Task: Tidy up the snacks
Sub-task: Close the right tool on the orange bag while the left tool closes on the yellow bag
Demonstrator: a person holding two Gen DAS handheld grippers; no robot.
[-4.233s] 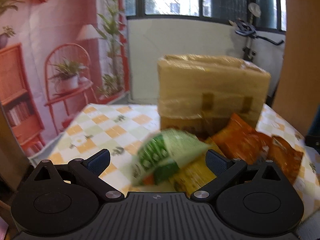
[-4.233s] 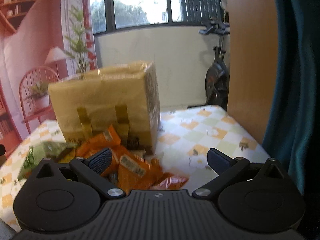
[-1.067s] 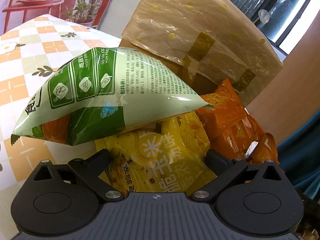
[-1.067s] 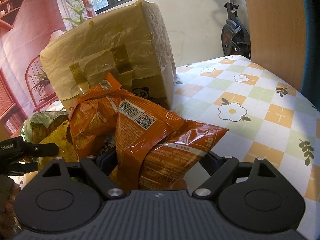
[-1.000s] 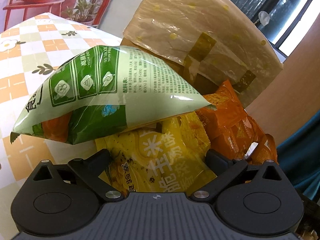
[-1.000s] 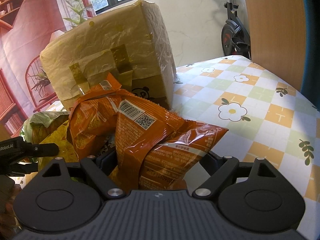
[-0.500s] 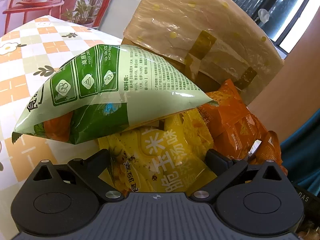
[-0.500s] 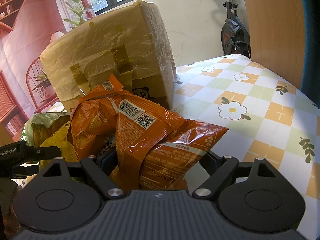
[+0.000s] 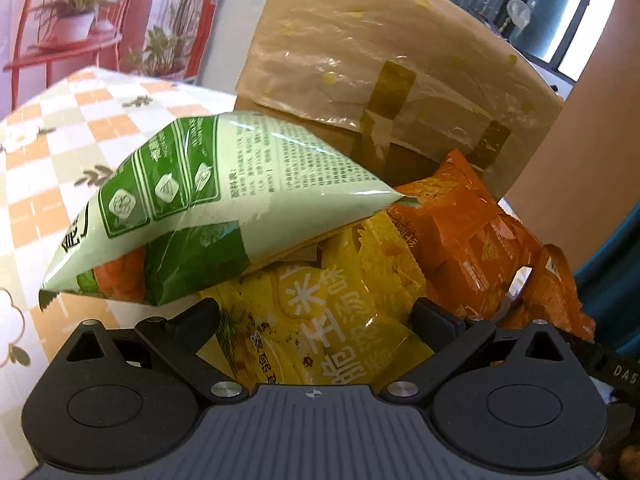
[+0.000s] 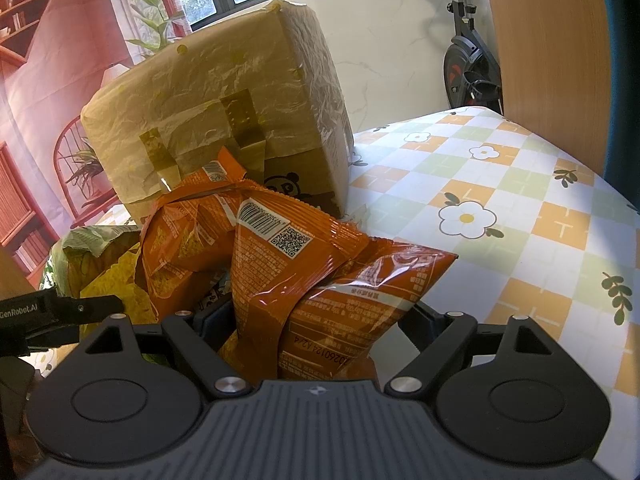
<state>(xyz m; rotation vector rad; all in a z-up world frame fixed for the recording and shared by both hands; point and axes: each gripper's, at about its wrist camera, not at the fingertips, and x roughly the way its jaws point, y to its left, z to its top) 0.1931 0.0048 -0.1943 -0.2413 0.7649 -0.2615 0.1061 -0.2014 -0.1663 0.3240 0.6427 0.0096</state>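
A pile of snack bags lies on the checked tablecloth before a taped cardboard box (image 9: 384,92). In the left wrist view a green bag (image 9: 208,208) lies on top of a yellow bag (image 9: 320,320), with orange bags (image 9: 472,240) to the right. My left gripper (image 9: 316,316) is open, its jaws on either side of the yellow bag. In the right wrist view my right gripper (image 10: 308,320) is open, its jaws on either side of an orange bag (image 10: 320,280). A second orange bag (image 10: 188,240) leans behind it, against the box (image 10: 224,112).
The tablecloth (image 10: 500,216) runs to the right of the pile to the table's edge. A wooden panel (image 10: 544,36) and an exercise bike (image 10: 472,64) stand beyond. The left gripper's body (image 10: 48,312) shows at the left of the right wrist view.
Both grippers have come from well back right up to the pile. In the last second the left gripper has edged further around the yellow bag. The right gripper has barely moved.
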